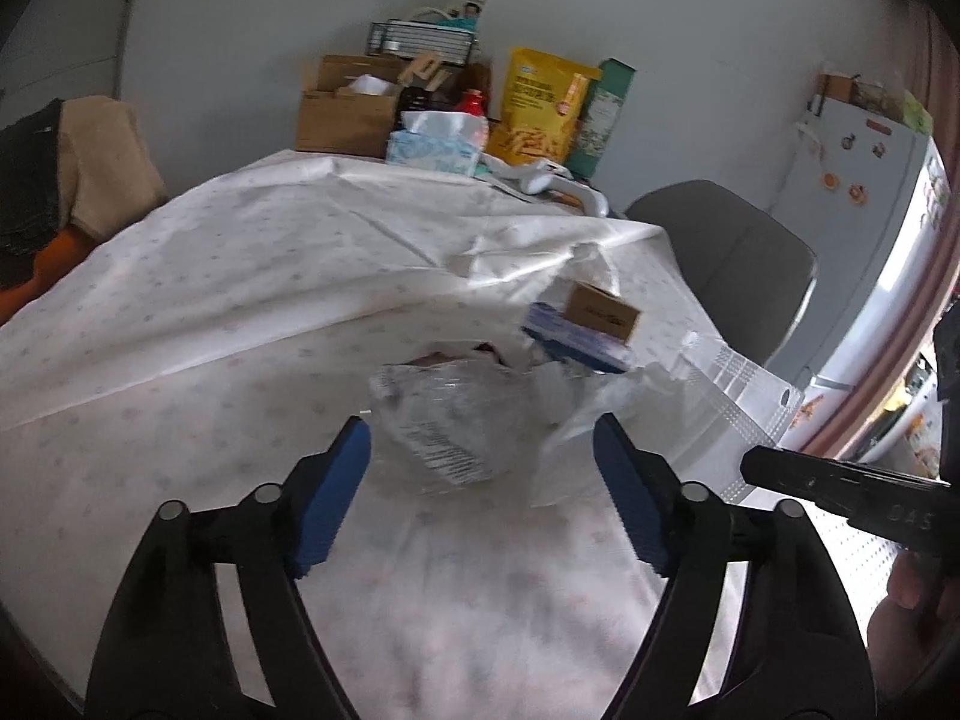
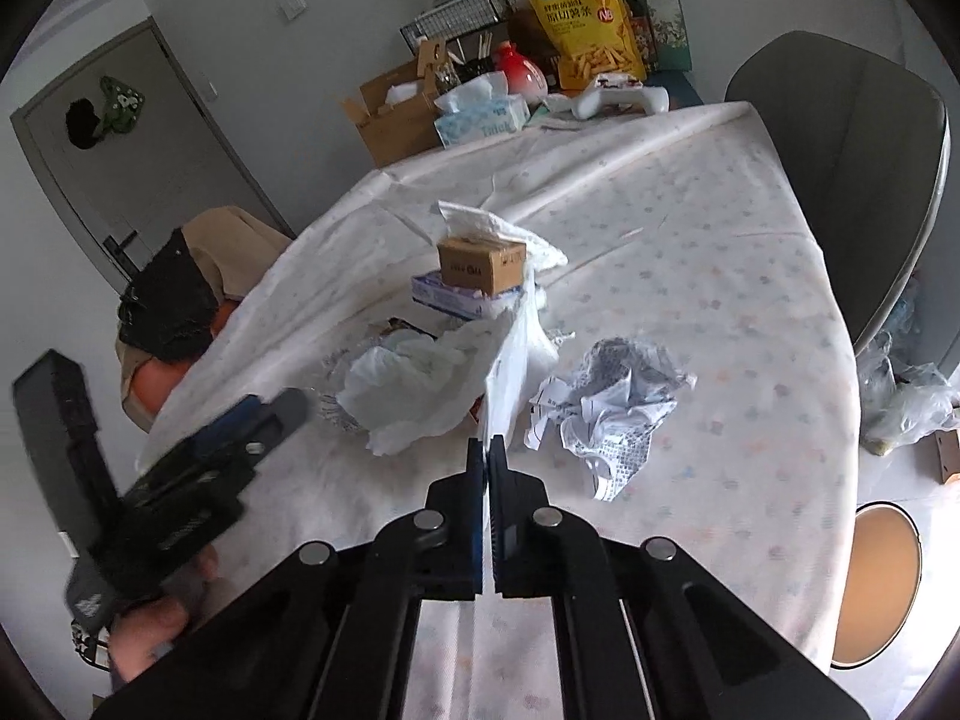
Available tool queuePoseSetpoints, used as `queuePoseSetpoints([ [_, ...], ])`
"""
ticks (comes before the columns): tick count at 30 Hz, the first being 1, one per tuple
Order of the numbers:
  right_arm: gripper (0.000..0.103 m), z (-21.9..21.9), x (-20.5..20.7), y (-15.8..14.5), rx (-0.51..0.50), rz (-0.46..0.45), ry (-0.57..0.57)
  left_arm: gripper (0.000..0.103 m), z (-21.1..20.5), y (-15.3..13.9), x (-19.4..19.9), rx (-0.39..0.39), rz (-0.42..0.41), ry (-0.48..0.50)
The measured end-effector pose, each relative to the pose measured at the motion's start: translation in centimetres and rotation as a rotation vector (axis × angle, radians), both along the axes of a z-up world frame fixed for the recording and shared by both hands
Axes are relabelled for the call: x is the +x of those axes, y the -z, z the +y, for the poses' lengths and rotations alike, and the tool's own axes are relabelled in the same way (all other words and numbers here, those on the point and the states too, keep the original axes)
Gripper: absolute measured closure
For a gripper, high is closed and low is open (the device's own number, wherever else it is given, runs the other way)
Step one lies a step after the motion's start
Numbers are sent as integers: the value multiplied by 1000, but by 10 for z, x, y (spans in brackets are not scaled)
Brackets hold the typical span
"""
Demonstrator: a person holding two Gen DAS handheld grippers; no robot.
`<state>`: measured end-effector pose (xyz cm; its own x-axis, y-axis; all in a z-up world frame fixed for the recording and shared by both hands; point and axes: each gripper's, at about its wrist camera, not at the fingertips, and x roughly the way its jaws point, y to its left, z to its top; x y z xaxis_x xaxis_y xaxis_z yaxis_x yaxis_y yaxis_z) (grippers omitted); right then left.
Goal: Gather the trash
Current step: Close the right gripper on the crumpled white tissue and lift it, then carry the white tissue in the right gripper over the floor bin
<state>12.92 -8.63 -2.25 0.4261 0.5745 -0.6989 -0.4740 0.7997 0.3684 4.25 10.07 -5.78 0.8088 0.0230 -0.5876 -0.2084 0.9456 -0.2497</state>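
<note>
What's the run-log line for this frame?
task: collect trash | right hand-held gripper: shut on white plastic bag edge | left hand-held gripper: open around clear wrapper | crumpled paper: on table

Clothed table (image 2: 690,276), crumpled paper (image 2: 612,402), boxes (image 2: 480,264)

The yellow snack bag (image 2: 585,21) at the far end of the counter carries large Chinese print, too small to make out surely, and a round "NB"-like badge on its orange stripe. The blue tissue box (image 2: 480,120) shows a word beginning "T", otherwise blurred. The small cardboard box (image 2: 480,264) bears dark print, unreadable. The crumpled printed paper (image 2: 606,414) has illegible fine text.
</note>
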Motion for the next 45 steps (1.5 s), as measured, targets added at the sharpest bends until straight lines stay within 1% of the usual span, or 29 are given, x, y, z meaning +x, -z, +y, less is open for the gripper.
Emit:
queuePoseSetpoints([
  [1, 100, -2, -1, -3, 4, -6, -4, 29, -3, 0, 3, -5, -1, 9],
  [3, 100, -5, -3, -7, 13, -16, -11, 34, -8, 1, 10, -10, 1, 29],
  [7, 100, -12, -6, -15, 29, -28, -11, 37, -17, 2, 21, -18, 3, 63],
  [8, 100, -13, -6, -17, 32, -34, -9, 40, -18, 3, 25, -24, 10, 73],
  [9, 100, -15, -8, -21, 34, -43, -6, 51, -18, 6, 28, -34, 22, 77],
  [10, 100, -18, -9, -23, 37, -51, -2, 59, -19, 8, 31, -48, 37, 83],
  [11, 100, -20, -9, -25, 40, -57, 1, 77, -19, 11, 34, -66, 52, 93],
  [12, 100, -22, -10, -27, 43, -60, 5, 92, -20, 12, 35, -74, 61, 97],
  [13, 100, -24, -12, -28, 46, -60, 4, 98, -21, 12, 35, -75, 62, 99],
  [14, 100, -24, -13, -28, 47, -61, 2, 100, -21, 10, 31, -75, 47, 104],
  [20, 100, -24, -17, -34, 51, -87, 4, 100, -17, -15, 10, -79, -23, 90],
  [25, 100, -31, -24, -49, 73, -132, 21, 100, -14, -40, -8, -66, -79, 82],
  [29, 100, -44, -27, -60, 90, -163, 37, 100, -17, -53, -14, -57, -109, 88],
  [32, 100, -57, -30, -67, 95, -192, 54, 100, -23, -61, -14, -55, -123, 95],
  [35, 100, -72, -30, -72, 100, -211, 84, 100, -35, -69, -6, -37, -113, 104],
  [38, 100, -90, -29, -74, 105, -217, 121, 100, -48, -78, 1, -29, -124, 119],
  [42, 100, -117, -26, -74, 108, -224, 169, 100, -72, -92, 13, -12, -141, 156],
  [45, 100, -145, -23, -71, 104, -224, 227, 100, -92, -101, 23, 0, -152, 194],
])
